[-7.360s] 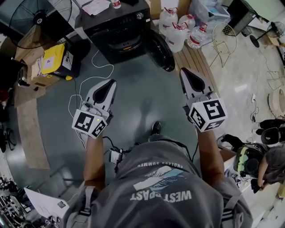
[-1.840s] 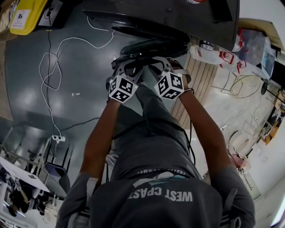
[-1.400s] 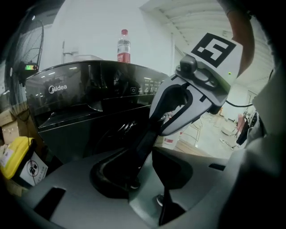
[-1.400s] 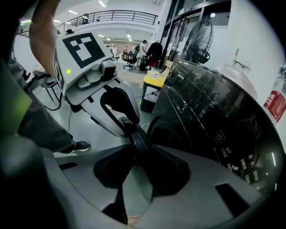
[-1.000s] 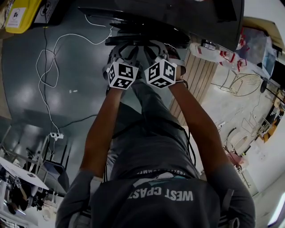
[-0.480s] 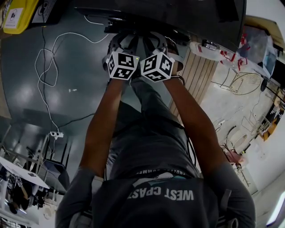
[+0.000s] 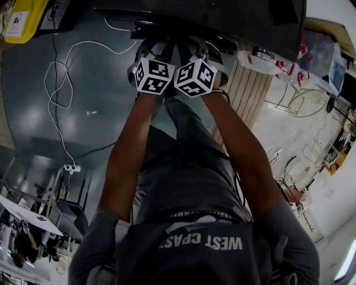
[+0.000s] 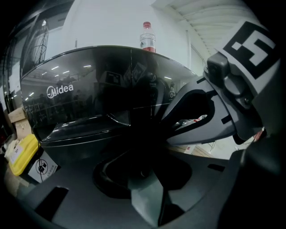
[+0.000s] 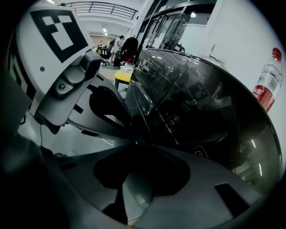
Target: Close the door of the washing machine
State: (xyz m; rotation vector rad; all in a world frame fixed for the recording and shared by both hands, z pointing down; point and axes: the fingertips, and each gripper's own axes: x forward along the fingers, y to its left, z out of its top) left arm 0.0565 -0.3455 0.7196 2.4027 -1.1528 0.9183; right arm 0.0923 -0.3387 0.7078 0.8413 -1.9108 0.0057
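Door [image 7: 146, 34] of the washer [image 7: 239, 16] lies straight ahead of both claws, low on the dark front. We read it as swung in flat, or very nearly flat, against that front. The head view shows only a dark strip of it above the claws, so we cannot tell whether the latch has caught. Its face stands upright and runs crosswise to the way we point, so the next move turns on a push straight into the washer, not along it.

On the left, the left claw [image 7: 151, 49] slants down at the door with its tips at or right against the dark panel. Its jaws stand about halfway apart, released. In the left gripper view we see only the door's dark surface beyond them, with nothing pinched.

Just to its right, the right claw [image 7: 196, 49] sits side by side with it, their marker cubes almost touching. Neither hand is nearer, as both meet the door at about the same height. Its jaws have just been opening a little and are likewise part open. The right gripper view seems to show a dark edge of the washer front between the tips, yet we see no pad closing on it. We judge that both claws serve as pushers here, and a slip off the glossy front is the main risk.
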